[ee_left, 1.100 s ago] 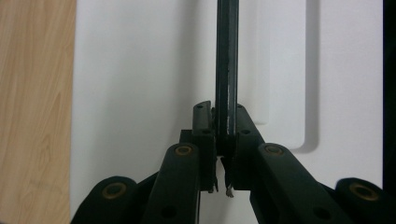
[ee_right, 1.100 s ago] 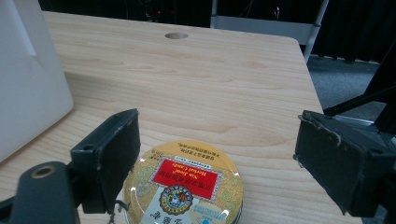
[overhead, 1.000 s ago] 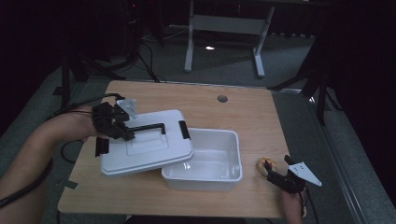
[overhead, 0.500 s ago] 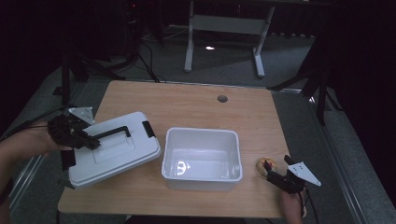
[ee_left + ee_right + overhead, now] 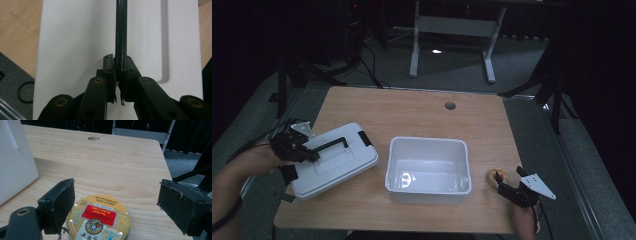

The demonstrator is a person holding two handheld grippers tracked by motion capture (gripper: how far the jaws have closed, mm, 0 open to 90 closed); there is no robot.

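A white lid [image 5: 343,162] with a black handle [image 5: 331,145] is at the left of the table, beside the open white bin [image 5: 428,142]. My left gripper [image 5: 310,154] is shut on that handle from the left. In the left gripper view the handle [image 5: 121,32] runs up from between the closed jaws of the gripper [image 5: 117,62], over the lid [image 5: 75,37]. My right gripper [image 5: 502,183] rests near the front right corner, open, with a round gold tin [image 5: 494,175] between its fingers. The tin [image 5: 98,220] has a red label; the pads of the gripper [image 5: 116,186] stand apart from it.
The bin's wall [image 5: 15,165] rises close to the left of the tin. A cable hole [image 5: 450,105] is at the table's far side. The lid reaches the table's left edge [image 5: 292,190]. A metal stand [image 5: 452,25] is on the floor beyond.
My left gripper has carried the lid left and down, from over the bin to the table's left side. The bin now stands uncovered. The right gripper has not moved.
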